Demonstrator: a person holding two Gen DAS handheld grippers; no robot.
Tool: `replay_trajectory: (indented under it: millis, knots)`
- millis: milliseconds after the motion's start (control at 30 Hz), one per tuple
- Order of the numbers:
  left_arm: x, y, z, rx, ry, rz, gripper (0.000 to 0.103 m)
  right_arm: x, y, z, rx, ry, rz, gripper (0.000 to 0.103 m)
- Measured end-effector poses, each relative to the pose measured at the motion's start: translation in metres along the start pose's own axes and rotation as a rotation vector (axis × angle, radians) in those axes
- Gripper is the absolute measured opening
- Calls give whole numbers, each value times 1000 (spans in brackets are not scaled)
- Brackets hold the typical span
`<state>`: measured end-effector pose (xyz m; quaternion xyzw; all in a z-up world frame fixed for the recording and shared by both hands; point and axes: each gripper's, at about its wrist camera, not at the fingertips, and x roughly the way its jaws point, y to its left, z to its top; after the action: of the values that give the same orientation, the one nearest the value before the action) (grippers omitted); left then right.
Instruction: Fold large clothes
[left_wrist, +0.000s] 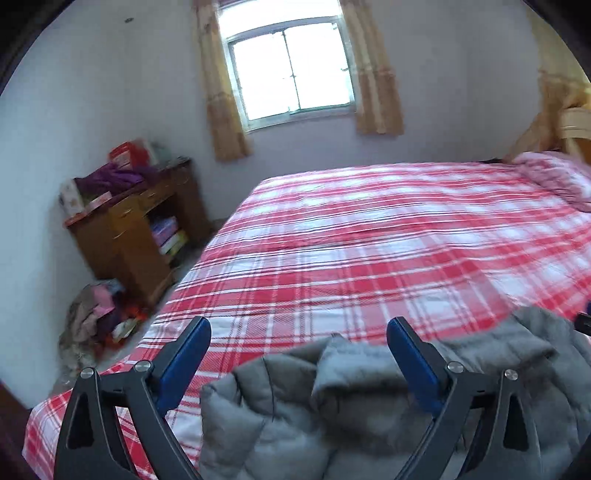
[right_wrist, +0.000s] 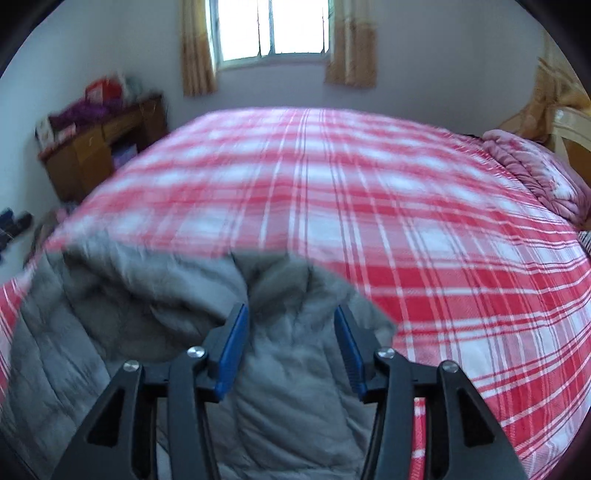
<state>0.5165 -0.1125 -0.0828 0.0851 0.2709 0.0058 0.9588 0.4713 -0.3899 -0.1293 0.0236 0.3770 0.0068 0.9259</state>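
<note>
A grey quilted jacket (left_wrist: 295, 413) lies crumpled on the near edge of the bed with the red and white plaid sheet (left_wrist: 369, 240). My left gripper (left_wrist: 299, 326) hovers over the jacket's left part. Its blue pads (left_wrist: 184, 365) stand wide apart with nothing pressed between them. In the right wrist view the jacket (right_wrist: 110, 314) spreads across the lower left, over the plaid sheet (right_wrist: 406, 221). My right gripper (right_wrist: 291, 309) is above a raised fold of it, jaws partly apart. Fabric shows in the gap, and the pads (right_wrist: 232, 347) do not squeeze it.
A wooden cabinet (left_wrist: 136, 229) piled with clothes and boxes stands by the left wall, with a heap of clothes (left_wrist: 96, 321) on the floor beside it. A window (left_wrist: 291, 70) with curtains is behind the bed. A folded pink quilt (right_wrist: 535, 173) and the headboard (right_wrist: 569, 133) are at the right.
</note>
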Motion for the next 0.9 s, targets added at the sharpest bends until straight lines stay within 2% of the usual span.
replay_trajectory:
  millis: [67,200,333,467,733,900]
  knots:
    - [25,-10,-2,-1,41,40,96,2,9,14,40,-19,27,51]
    - [60,-20,-30,5,141,66,96,26,34,25,98,-6,131,51]
    - [81,-16,-64,-5,219,46,96,67,59,4,65,67,172,51]
    - [88,-14,-72,-35,235,7,96,86,64,-19,35,92,163,48]
    - [106,-12,-81,-68,287,-38,100,94,66,-23,9,97,133,47]
    - [108,-14,-82,-61,301,-31,102,94,71,-26,-16,99,101,48]
